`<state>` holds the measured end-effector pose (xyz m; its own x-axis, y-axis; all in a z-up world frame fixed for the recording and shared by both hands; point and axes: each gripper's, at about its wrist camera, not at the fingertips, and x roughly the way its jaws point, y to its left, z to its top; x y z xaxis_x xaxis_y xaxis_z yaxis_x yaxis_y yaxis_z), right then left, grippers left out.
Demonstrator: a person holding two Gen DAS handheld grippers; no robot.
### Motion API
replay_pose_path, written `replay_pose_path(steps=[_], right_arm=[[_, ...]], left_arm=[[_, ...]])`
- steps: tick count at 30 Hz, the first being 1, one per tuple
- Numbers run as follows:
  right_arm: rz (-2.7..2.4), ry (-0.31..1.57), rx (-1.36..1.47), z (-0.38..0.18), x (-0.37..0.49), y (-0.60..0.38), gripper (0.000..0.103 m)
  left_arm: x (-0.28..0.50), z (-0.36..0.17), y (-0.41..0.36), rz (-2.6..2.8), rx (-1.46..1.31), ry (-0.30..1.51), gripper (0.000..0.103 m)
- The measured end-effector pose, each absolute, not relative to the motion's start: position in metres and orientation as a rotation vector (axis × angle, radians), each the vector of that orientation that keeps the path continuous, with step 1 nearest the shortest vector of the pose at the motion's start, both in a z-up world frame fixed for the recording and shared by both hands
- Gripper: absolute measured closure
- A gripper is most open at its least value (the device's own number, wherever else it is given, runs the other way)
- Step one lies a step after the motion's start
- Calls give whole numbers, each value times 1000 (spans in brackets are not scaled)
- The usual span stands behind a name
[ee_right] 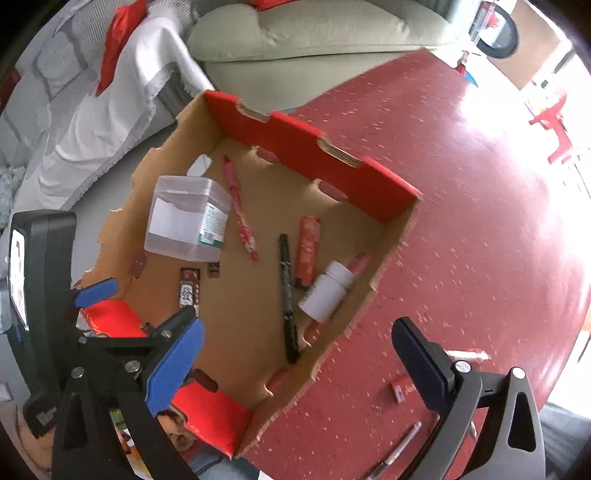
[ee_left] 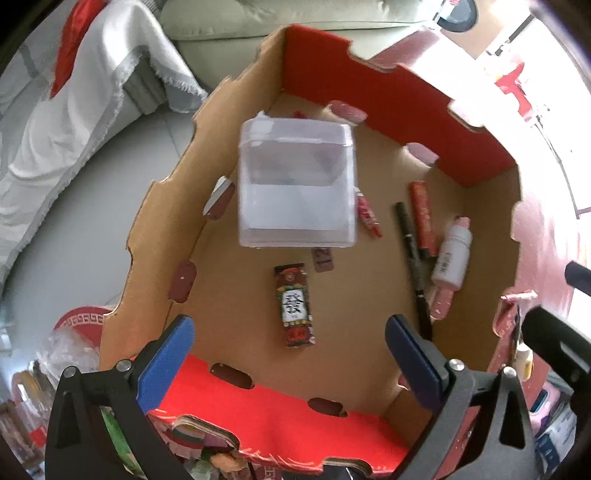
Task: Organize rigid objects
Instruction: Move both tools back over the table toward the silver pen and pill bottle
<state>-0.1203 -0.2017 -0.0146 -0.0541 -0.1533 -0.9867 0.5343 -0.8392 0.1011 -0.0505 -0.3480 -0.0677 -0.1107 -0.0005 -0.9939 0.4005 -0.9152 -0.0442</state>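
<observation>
An open cardboard box (ee_left: 388,99) with red outer walls (ee_right: 314,162) stands on the red table. Inside it a clear plastic container (ee_left: 295,192) (ee_right: 184,221) sits near the left wall. A small patterned box (ee_left: 295,306) (ee_right: 188,291) lies on the floor below it. A black marker (ee_left: 413,258) (ee_right: 286,291), a red tube (ee_left: 423,218) (ee_right: 306,251), a white bottle (ee_left: 452,258) (ee_right: 327,291) and a pink patterned pen (ee_right: 240,210) lie to the right. My left gripper (ee_left: 290,328) hangs open above the box, holding nothing. My right gripper (ee_right: 297,332) is open over the box's near right edge, also holding nothing.
The red speckled table (ee_right: 480,221) stretches to the right. A small red item (ee_right: 399,389) and a thin silver pen (ee_right: 402,443) lie on it near my right finger. A pale sofa (ee_right: 314,29) and a white cloth (ee_right: 110,129) lie beyond. Clutter (ee_left: 37,387) fills the lower left.
</observation>
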Motion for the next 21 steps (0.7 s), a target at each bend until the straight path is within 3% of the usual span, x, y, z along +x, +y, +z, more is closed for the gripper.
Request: replay_pose_path(steps=[9,21], right_arm=[[-2045,141,1966,-23,-91,-91,1],[-2155,-332,2287,-62,-26,73,1]], left_arm=[[-57,-42,-284,-2258,2022,330,0],[-65,-40,-140,-2411,2271,4,0]])
